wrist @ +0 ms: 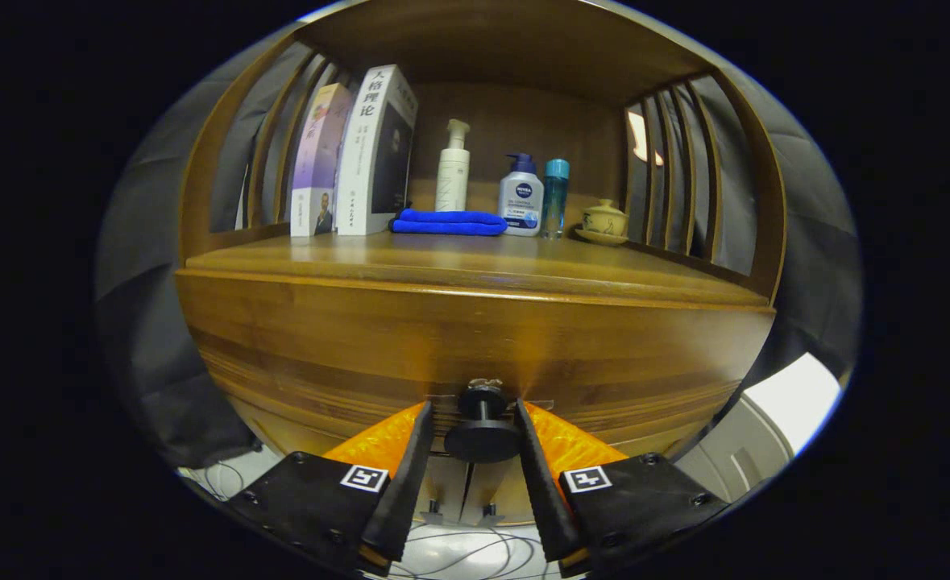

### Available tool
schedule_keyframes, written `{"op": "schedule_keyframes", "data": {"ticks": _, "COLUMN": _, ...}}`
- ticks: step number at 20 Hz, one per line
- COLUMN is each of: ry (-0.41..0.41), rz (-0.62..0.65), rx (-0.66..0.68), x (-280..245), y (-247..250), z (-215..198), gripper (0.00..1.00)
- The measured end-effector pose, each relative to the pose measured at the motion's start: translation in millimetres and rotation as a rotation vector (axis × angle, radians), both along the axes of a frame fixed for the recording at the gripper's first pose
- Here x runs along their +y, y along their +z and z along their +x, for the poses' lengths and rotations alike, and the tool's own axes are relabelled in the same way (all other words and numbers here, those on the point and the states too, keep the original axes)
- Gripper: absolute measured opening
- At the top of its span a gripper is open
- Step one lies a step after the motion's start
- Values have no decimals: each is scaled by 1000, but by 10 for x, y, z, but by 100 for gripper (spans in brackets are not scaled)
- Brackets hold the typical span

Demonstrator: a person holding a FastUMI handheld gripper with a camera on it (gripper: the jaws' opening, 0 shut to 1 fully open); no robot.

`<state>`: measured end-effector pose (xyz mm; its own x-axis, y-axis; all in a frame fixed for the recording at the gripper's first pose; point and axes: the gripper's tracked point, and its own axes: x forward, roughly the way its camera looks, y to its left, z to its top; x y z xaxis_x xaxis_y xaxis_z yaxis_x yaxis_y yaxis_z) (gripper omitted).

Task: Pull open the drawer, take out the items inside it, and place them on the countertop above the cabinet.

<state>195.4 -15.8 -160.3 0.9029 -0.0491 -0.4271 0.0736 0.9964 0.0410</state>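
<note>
1. The drawer [475, 354] is seen as a wide, glossy front of warm brown wood with darker grain bands, set directly under the tabletop [475, 262] and appearing shut flush with the cabinet.
2. A dark round knob [483, 439] on a short stem is fixed at the middle of the drawer front, on a small metal plate.
3. The tongs [475, 431] are placed around the knob – one finger on each side of its disc, narrowly set. Whether both fingers press on it cannot be told; a slight gap seems to remain.
4. Writing: large Chinese characters are carried on the spine of the white book [376, 149], which leans beside a purple-covered book [319, 161]. A brand badge is borne by the blue-capped pump bottle [520, 197]; its small print is too fine to be made out.
5. Also set at the back of the tabletop – a tall white pump bottle [452, 169], a folded blue cloth [448, 222] in front of it, a slim teal-capped bottle [556, 197] and a lidded teacup on a saucer [603, 221].
6. Edges and room: the front half of the tabletop is left bare, bounded by its rounded front lip and by slatted wooden sides [676, 169].
</note>
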Motion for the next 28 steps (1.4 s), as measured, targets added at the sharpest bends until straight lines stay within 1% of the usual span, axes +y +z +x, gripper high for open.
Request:
{"op": "schedule_keyframes", "data": {"ticks": 2, "ry": 3, "rz": 9, "rx": 0, "x": -6, "y": -8, "z": 4, "gripper": 61}}
{"op": "schedule_keyframes", "data": {"ticks": 3, "ry": -5, "rz": 6, "rx": 3, "x": -42, "y": 19, "z": -40, "gripper": 56}}
{"op": "schedule_keyframes", "data": {"ticks": 4, "ry": -6, "rz": 12, "rx": 4, "x": -58, "y": -49, "z": 48, "gripper": 52}}
{"op": "schedule_keyframes", "data": {"ticks": 5, "ry": -4, "rz": 26, "rx": 11, "x": -47, "y": -3, "z": -14, "gripper": 47}}
{"op": "schedule_keyframes", "data": {"ticks": 7, "ry": 13, "rz": 23, "rx": 18, "x": -41, "y": 15, "z": -37, "gripper": 38}}
{"op": "schedule_keyframes", "data": {"ticks": 8, "ry": 23, "rz": 20, "rx": 13, "x": -41, "y": 26, "z": -54, "gripper": 28}}
{"op": "schedule_keyframes", "data": {"ticks": 15, "ry": 28, "rz": 12, "rx": 7, "x": -7, "y": 43, "z": -314, "gripper": 28}}
{"op": "schedule_keyframes", "data": {"ticks": 28, "ry": 25, "rz": 5, "rx": 15, "x": 49, "y": 127, "z": -1082, "gripper": 28}}
